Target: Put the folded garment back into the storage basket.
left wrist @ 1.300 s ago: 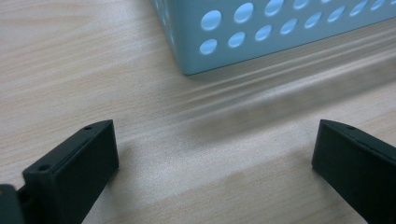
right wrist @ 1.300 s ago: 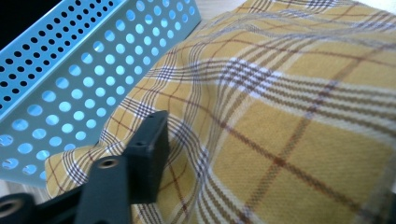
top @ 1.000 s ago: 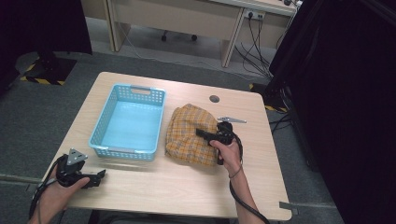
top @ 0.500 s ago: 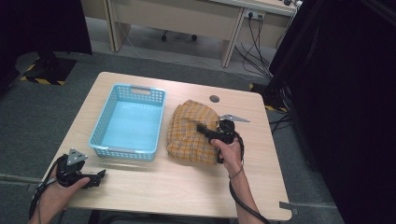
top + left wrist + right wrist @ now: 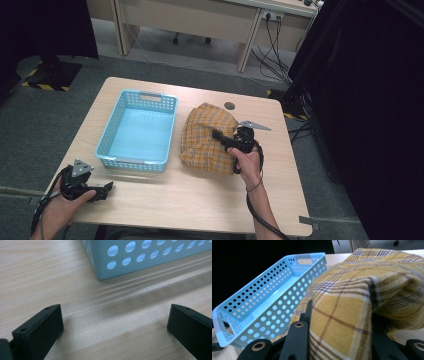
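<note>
On the left, our left gripper (image 5: 106, 189) rests on the table (image 5: 200, 200) in front of the blue basket (image 5: 137, 131), its 2 jaws spread wide with only bare wood between them. It has not shifted since a second ago. To the right of the basket lies the yellow plaid cloth (image 5: 205, 137), bunched on the table. Our right gripper (image 5: 217, 135) has just closed its jaws on a fold of that cloth and is lifting it slightly. We judge the grasp made; carrying it into the basket comes next.
</note>
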